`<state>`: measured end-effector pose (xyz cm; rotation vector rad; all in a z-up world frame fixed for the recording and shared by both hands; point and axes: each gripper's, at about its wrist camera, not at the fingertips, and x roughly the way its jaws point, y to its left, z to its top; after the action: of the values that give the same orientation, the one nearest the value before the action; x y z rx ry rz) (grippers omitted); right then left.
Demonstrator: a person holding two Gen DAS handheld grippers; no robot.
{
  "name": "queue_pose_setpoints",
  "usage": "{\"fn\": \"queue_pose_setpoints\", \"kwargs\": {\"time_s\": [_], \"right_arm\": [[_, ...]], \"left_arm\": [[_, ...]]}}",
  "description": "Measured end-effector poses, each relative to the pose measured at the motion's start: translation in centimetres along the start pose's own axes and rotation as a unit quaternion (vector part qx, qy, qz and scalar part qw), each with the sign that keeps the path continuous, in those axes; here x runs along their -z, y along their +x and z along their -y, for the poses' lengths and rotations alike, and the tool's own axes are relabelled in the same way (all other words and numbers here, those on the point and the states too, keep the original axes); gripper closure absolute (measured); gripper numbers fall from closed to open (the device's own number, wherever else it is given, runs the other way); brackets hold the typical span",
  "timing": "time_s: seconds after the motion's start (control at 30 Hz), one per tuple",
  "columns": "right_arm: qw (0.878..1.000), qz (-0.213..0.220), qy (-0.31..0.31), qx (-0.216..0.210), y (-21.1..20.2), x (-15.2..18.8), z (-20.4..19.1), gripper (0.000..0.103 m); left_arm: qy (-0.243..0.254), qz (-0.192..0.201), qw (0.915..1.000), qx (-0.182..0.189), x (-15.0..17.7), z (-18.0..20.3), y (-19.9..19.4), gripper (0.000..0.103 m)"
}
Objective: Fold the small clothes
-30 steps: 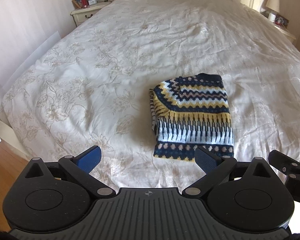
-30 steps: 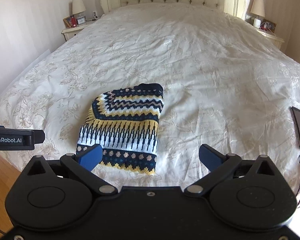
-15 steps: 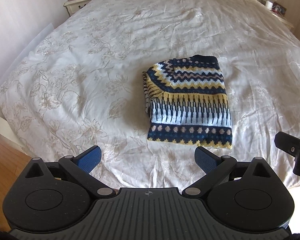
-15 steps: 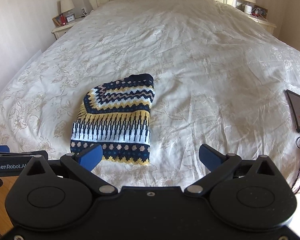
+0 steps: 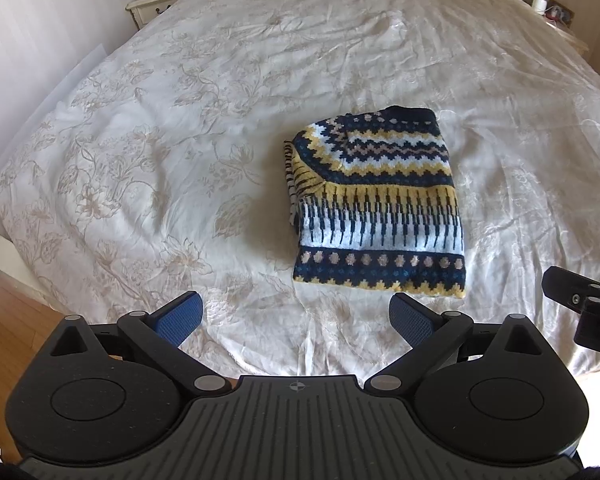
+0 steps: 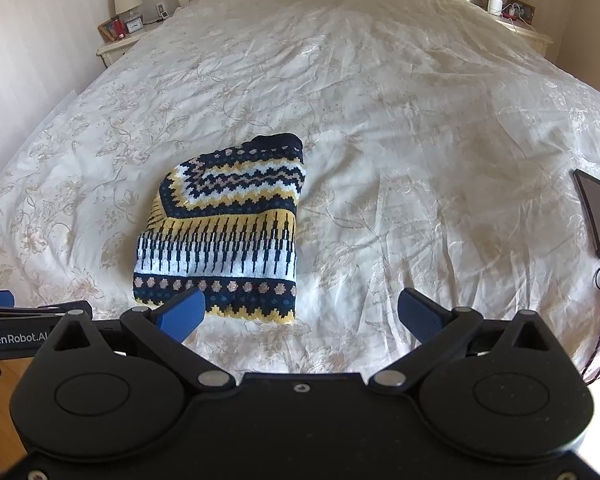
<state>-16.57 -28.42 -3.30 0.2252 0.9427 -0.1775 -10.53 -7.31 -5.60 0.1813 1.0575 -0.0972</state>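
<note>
A small knitted sweater [image 5: 376, 204] in navy, yellow and white lies folded into a compact rectangle on the cream floral bedspread [image 5: 180, 140]. It also shows in the right wrist view [image 6: 224, 232]. My left gripper [image 5: 296, 318] is open and empty, held above the bed's foot edge just short of the sweater's hem. My right gripper [image 6: 300, 314] is open and empty, near the hem and to the sweater's right. Neither touches the sweater.
A phone [image 6: 598, 216] with a cable lies on the bed at the right edge. Nightstands with lamps stand at the far left [image 6: 120, 42] and far right [image 6: 516, 28] of the headboard. Wooden floor [image 5: 8, 320] shows below the bed's foot at left.
Both grippers have drawn back from the sweater and tilted downward, so the headboard has left the left wrist view. The sweater lies still and both grippers stay open.
</note>
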Motion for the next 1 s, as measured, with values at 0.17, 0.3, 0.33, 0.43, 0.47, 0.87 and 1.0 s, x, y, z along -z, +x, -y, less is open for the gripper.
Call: {"fn": "queue_pose_setpoints", "kwargs": {"time_s": [0.17, 0.3, 0.33, 0.43, 0.47, 0.87, 1.0], "right_arm": [[1.0, -0.015, 0.004, 0.007, 0.7, -0.4, 0.2, 0.001], [1.0, -0.022, 0.004, 0.01, 1.1, -0.7, 0.1, 0.001], [1.0, -0.024, 0.004, 0.01, 1.1, -0.7, 0.1, 0.001], [1.0, -0.028, 0.002, 0.011, 1.4, -0.8, 0.0, 0.001], [1.0, -0.029, 0.002, 0.011, 1.4, -0.9, -0.1, 0.001], [0.999, -0.044, 0.005, 0.017, 2.2, -1.0, -0.1, 0.001], [0.999, -0.047, 0.006, 0.016, 2.3, -0.9, -0.1, 0.001]], "left_arm": [[0.004, -0.002, 1.0, 0.0, -0.3, 0.1, 0.3, 0.002], [0.005, -0.004, 1.0, -0.002, -0.7, 0.1, 0.5, 0.002], [0.005, -0.005, 1.0, -0.002, -0.8, 0.1, 0.5, 0.002], [0.006, -0.006, 1.0, -0.004, -0.9, 0.1, 0.6, 0.002], [0.007, -0.006, 0.9999, -0.005, -0.9, 0.0, 0.6, 0.002], [0.011, -0.013, 0.9998, -0.009, -1.1, -0.1, 1.0, 0.002], [0.011, -0.015, 0.9998, -0.01, -1.1, -0.2, 1.0, 0.002]]}}
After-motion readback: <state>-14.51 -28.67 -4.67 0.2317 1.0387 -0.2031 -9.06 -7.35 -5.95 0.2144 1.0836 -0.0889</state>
